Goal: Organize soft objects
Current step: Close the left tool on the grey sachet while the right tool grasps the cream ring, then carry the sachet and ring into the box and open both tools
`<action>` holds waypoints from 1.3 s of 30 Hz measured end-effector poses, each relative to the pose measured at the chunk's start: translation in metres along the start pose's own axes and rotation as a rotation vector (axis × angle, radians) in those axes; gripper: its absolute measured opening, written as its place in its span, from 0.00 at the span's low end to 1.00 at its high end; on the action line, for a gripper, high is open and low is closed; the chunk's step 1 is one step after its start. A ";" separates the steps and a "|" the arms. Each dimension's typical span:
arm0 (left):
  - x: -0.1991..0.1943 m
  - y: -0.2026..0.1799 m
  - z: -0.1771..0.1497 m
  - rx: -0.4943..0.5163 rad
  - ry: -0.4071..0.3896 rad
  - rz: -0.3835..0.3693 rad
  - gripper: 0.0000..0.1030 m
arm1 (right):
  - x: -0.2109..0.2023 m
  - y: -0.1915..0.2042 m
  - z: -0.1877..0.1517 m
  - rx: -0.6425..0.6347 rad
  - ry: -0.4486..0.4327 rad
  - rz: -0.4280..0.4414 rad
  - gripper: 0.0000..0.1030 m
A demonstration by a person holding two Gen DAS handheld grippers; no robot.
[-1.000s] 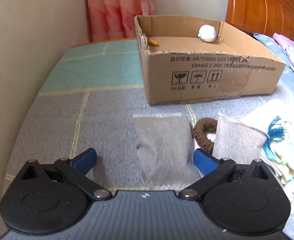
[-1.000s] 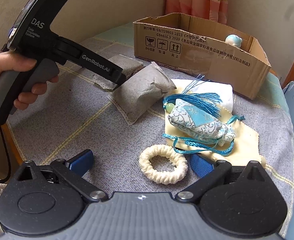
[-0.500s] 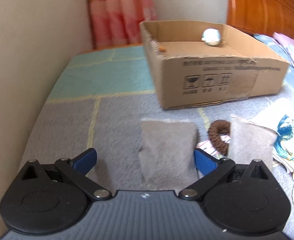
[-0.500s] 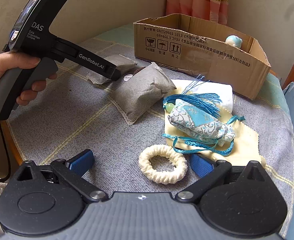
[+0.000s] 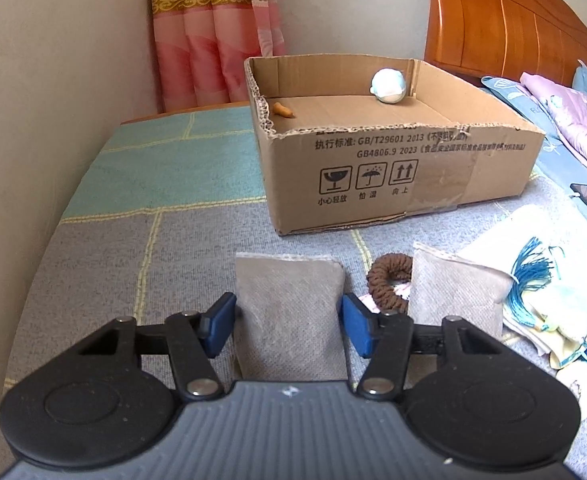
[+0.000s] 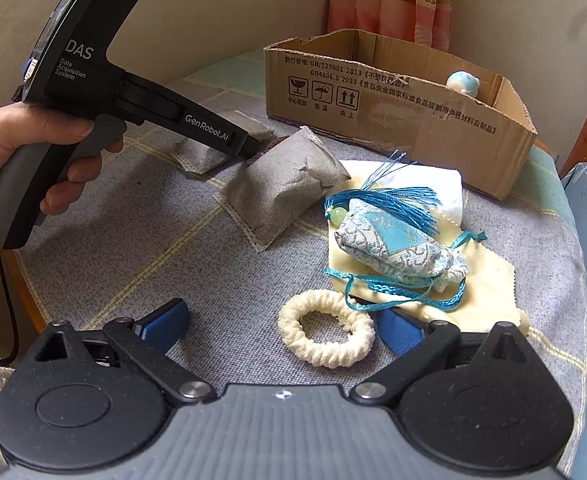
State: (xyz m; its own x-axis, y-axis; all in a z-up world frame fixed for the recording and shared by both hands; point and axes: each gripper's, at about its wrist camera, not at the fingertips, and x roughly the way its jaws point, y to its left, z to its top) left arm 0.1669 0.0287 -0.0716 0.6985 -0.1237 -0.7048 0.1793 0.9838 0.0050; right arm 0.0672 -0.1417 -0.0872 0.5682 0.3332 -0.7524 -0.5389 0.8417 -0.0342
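The left gripper (image 5: 287, 326) has narrowed its fingers over the last second: a second ago they stood wide of the grey pouch (image 5: 289, 316), and now each blue pad sits right at a side edge of it, touching or nearly so. The pouch shows no pinch or bulge, so I judge the grip not yet made, only about to be. This pouch lies flat on the cloth in front of the box (image 5: 393, 168), just left of the brown ring (image 5: 387, 286).

That closing marks the step in hand as picking this pouch up, most likely to carry it forward into the box, where a pale ball (image 5: 388, 86) and a small orange bit (image 5: 283, 110) already lie. The pouch is soft and loose-filled; it will likely sag when lifted, so a firm squeeze near its middle would serve.

The right gripper (image 6: 281, 330) is unchanged, its fingers spread wide and holding nothing, low over the cloth well in front of the box, with the white ring (image 6: 325, 334) lying between them. A second pouch (image 6: 285, 194), a tasselled sachet (image 6: 399, 248) on a yellow cloth (image 6: 489, 280), and both rings remain outside the box, so most of the sorting is left.
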 end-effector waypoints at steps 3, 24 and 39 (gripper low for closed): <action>-0.001 0.003 0.001 -0.006 -0.001 0.003 0.56 | -0.002 -0.001 0.002 0.009 -0.005 -0.008 0.81; -0.020 0.007 -0.002 0.019 0.014 -0.038 0.31 | -0.019 -0.001 0.004 0.013 -0.023 -0.027 0.42; -0.081 -0.002 0.014 0.055 -0.081 -0.105 0.31 | -0.049 0.000 0.020 -0.022 -0.101 -0.003 0.42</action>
State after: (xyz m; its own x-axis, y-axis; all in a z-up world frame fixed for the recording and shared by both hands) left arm 0.1199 0.0344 -0.0047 0.7275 -0.2374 -0.6437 0.2898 0.9567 -0.0253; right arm 0.0519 -0.1498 -0.0372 0.6291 0.3731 -0.6819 -0.5502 0.8334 -0.0515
